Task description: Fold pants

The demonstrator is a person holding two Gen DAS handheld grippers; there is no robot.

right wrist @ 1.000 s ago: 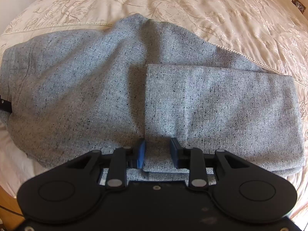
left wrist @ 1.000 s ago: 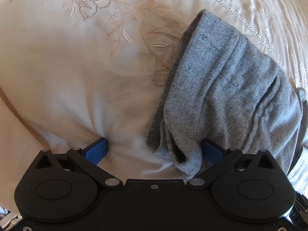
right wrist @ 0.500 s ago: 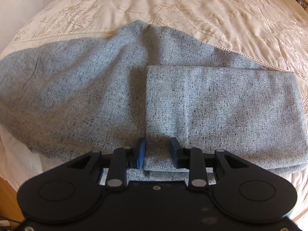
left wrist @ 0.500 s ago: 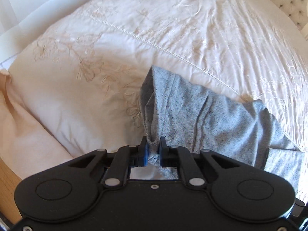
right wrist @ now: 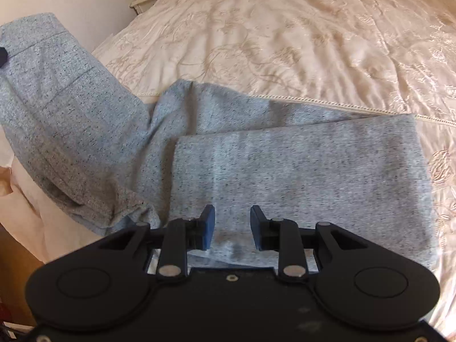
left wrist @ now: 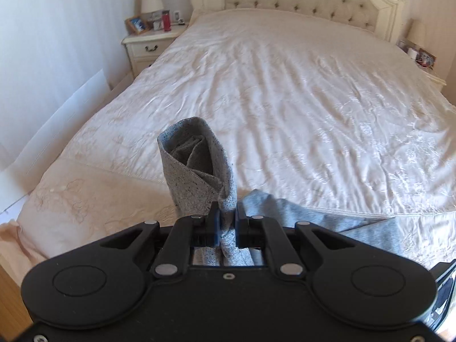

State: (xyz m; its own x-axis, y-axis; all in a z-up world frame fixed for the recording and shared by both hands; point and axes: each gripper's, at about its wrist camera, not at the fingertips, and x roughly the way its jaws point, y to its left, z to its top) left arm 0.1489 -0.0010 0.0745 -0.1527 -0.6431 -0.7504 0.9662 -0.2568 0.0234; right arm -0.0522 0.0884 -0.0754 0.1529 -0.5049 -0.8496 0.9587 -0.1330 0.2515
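Grey speckled pants (right wrist: 299, 165) lie partly folded on the cream bedspread (right wrist: 285, 34) near the bed's foot. My left gripper (left wrist: 227, 222) is shut on the pants' waist end (left wrist: 196, 165) and holds it lifted off the bed; that raised end shows at the left of the right wrist view (right wrist: 57, 91). My right gripper (right wrist: 231, 228) sits low over the folded part, its jaws partly apart with grey cloth lying between them; whether they pinch it is unclear.
The bed has a tufted headboard (left wrist: 299, 0) at the far end. A white nightstand (left wrist: 148, 45) with a lamp, photo frame and red bottle stands far left. Another nightstand (left wrist: 421, 59) is far right. The bed's wooden edge (left wrist: 11, 307) shows at lower left.
My left gripper closed on the waist end and lifted it up off the bed, tilting to face the headboard. The right gripper's jaws have spread slightly on the folded part.
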